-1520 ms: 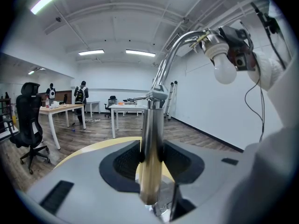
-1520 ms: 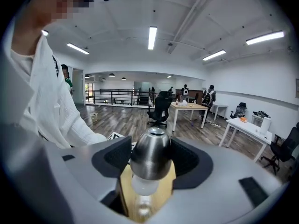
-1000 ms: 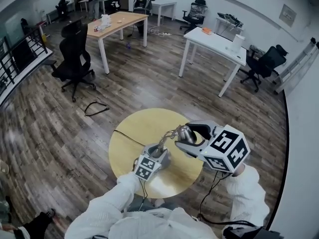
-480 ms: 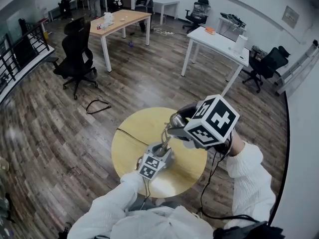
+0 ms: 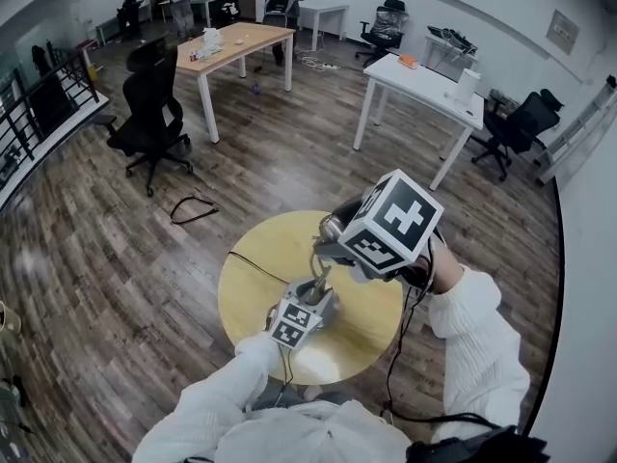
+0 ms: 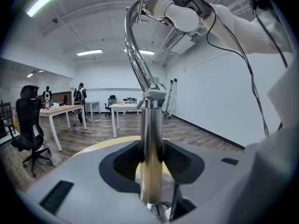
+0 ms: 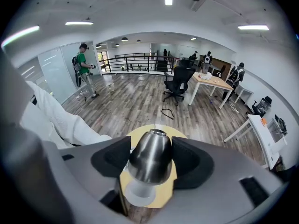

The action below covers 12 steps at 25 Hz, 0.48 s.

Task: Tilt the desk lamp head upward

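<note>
A chrome desk lamp stands on the round yellow table (image 5: pixel 253 302). My left gripper (image 5: pixel 307 302) is shut on its upright post (image 6: pixel 150 139), low near the base. Above the post, the curved arm (image 6: pixel 135 55) rises to the lamp head (image 6: pixel 174 12). In the right gripper view that bell-shaped metal head (image 7: pixel 150 160) sits between the dark pads, and my right gripper (image 7: pixel 150 164) is shut on it. In the head view the right gripper's marker cube (image 5: pixel 390 222) is raised above the table and covers most of the lamp head (image 5: pixel 331 228).
A black cord (image 5: pixel 253 261) runs across the table to the lamp. Further off stand a black office chair (image 5: pixel 149 114), a wooden desk (image 5: pixel 231 41), a white desk (image 5: pixel 419 80) and several people at the far wall. A cable loop (image 5: pixel 193 210) lies on the floor.
My right gripper has risen and swung to the left with the lamp head in it. The lamp's arm now stands more upright. The left gripper has stayed on the post.
</note>
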### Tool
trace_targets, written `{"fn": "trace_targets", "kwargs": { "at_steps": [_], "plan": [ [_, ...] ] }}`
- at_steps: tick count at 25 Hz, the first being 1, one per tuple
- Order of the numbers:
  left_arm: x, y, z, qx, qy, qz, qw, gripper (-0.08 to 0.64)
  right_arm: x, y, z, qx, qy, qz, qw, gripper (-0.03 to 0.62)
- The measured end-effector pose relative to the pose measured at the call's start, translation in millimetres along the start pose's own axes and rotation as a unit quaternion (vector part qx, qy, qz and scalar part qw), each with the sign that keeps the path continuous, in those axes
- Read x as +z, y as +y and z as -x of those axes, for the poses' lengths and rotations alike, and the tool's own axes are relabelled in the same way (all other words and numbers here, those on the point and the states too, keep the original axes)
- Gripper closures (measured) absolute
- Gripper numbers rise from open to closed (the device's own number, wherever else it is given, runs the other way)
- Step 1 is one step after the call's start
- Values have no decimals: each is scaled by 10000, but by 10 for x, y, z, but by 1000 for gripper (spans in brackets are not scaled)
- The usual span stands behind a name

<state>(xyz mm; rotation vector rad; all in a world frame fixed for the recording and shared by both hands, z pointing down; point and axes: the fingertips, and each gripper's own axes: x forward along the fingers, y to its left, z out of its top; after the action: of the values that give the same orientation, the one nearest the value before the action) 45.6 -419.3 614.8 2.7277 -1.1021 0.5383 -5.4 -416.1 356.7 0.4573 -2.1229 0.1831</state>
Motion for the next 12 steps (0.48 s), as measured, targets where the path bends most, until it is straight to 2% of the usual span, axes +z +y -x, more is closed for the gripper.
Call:
{"fn": "trace_targets", "kwargs": {
  "at_steps": [7,12],
  "plan": [
    [0,-19,3,95,-28,4,10000,413,-17,26,45,111,-558,73,9984,313],
    [-34,-42,-35,191,-40,-101,9998,413,-45,10,136,-73,-1071,87,9942,313]
  ]
}}
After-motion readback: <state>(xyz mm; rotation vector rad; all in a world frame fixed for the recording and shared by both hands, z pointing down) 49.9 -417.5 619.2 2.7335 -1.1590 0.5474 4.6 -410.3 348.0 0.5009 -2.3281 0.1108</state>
